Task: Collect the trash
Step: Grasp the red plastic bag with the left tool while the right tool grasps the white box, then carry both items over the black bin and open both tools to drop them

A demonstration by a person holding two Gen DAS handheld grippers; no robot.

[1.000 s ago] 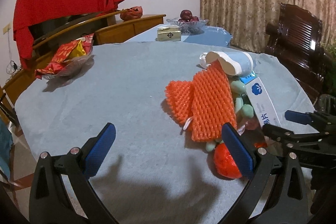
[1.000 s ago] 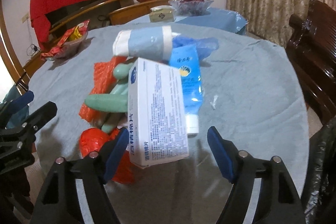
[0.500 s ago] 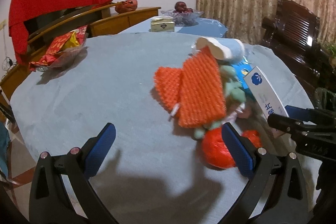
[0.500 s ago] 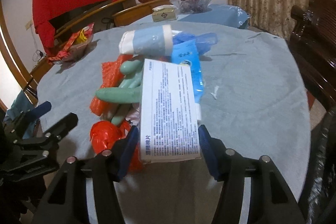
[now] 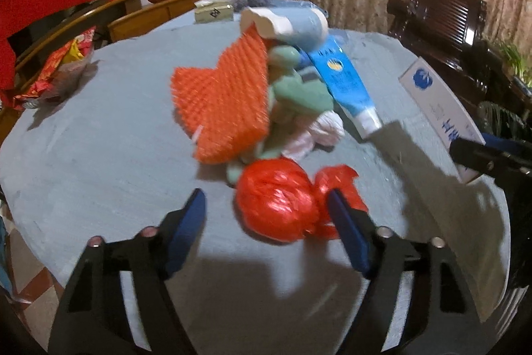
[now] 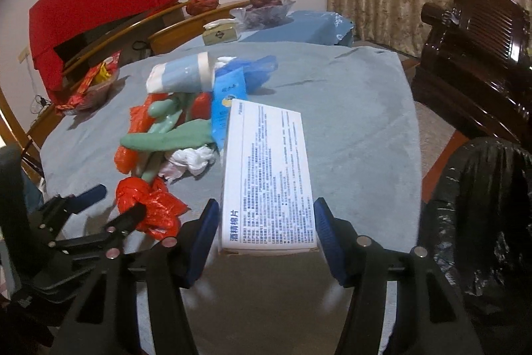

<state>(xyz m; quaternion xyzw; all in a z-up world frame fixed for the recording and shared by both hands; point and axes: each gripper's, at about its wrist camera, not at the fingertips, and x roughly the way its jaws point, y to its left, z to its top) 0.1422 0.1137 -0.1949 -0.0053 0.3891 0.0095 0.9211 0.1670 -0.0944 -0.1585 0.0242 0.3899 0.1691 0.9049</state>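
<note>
A crumpled red plastic bag [image 5: 276, 205] lies on the grey-blue tablecloth [image 5: 109, 162] at the near end of a trash pile. My left gripper [image 5: 266, 215] straddles it with jaws closing; the left pad still stands clear of the bag, and the right pad is at its tail. My right gripper [image 6: 266, 228] is shut on a white printed box [image 6: 266, 175], held tilted above the cloth. The left wrist view shows the same box [image 5: 439, 112] at the right, over its shadow. The left gripper [image 6: 113, 202] appears beside the red bag [image 6: 149, 205] in the right wrist view.
The pile holds an orange foam net [image 5: 222, 102], a green glove [image 5: 299, 88], a blue tube [image 5: 345, 82], a blue-white roll [image 5: 286, 22] and white tissue [image 5: 319, 128]. A black trash bag [image 6: 482, 205] hangs at right, below a dark wooden chair [image 6: 475, 72]. A snack bowl [image 5: 56, 69] sits far left.
My left gripper has moved forward and down to the red bag, and its jaws have narrowed around it. The right gripper closed on the white box and drew it back off the pile.
</note>
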